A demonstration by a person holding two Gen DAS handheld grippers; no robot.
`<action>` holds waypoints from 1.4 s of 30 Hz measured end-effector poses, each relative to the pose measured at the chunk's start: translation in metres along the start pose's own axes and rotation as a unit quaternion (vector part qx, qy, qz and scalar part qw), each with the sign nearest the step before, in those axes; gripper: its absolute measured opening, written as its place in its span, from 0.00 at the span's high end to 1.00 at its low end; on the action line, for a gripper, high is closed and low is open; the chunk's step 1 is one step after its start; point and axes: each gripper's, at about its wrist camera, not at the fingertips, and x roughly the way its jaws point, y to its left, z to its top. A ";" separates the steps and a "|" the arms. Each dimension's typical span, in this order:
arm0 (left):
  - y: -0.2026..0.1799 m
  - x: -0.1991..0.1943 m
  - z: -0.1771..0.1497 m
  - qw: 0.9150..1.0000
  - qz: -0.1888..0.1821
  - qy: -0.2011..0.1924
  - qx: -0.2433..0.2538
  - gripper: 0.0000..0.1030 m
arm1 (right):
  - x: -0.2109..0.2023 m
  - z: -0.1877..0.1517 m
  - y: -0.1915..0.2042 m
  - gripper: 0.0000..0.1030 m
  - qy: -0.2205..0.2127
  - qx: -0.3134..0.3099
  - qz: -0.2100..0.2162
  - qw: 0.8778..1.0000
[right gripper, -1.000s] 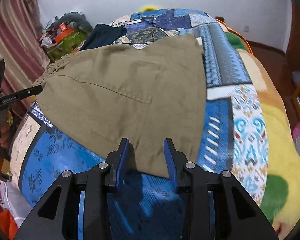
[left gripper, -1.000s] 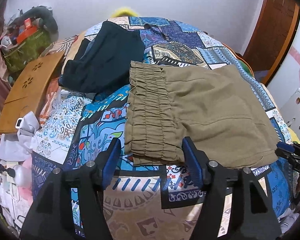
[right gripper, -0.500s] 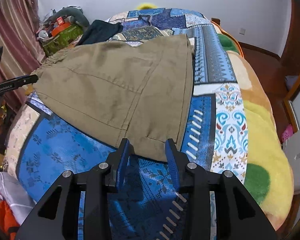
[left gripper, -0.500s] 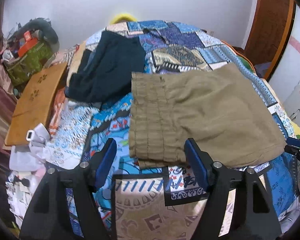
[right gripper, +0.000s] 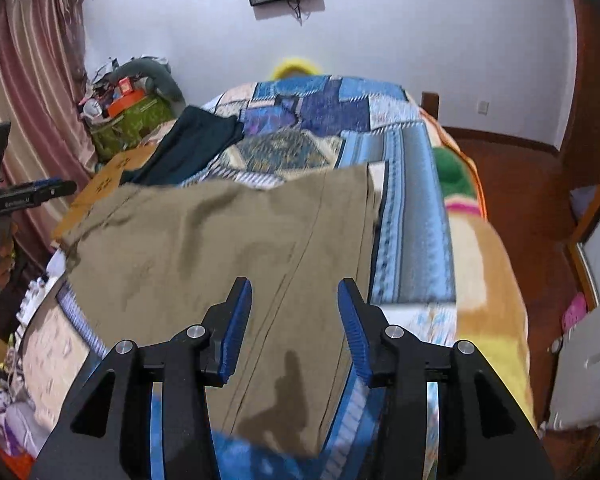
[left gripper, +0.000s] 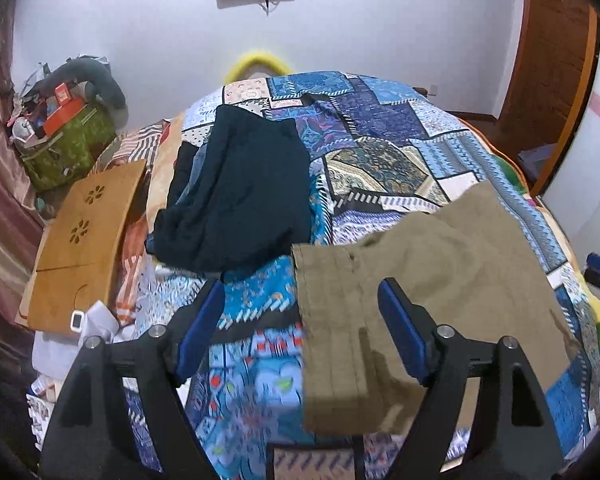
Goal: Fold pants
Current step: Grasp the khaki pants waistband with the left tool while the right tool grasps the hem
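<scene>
The olive pants (left gripper: 440, 280) lie already folded into a compact rectangle at lower right on the bed (left gripper: 380, 128), probably needing no further fold, while the left gripper (left gripper: 300, 332) and the right gripper (right gripper: 296, 320) hover above them, jaws wide and empty.

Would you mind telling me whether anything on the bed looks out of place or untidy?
The khaki pants lie fairly flat, only lightly wrinkled. The dark garment behind them is a rumpled heap on the quilt.

The left hand-held gripper (left gripper: 300, 328) has matte black angular arms, blue ribbed pads (left gripper: 400, 332) lining the inner finger faces, and round silver screws behind them. The right hand-held gripper (right gripper: 294, 320) looks alike, with blue ridged pads (right gripper: 236, 328).
</scene>
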 end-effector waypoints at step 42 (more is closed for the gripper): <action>0.010 0.132 0.015 0.995 0.007 0.099 -0.014 0.22 | 0.203 0.086 -0.069 0.98 0.083 -0.021 -0.051 0.995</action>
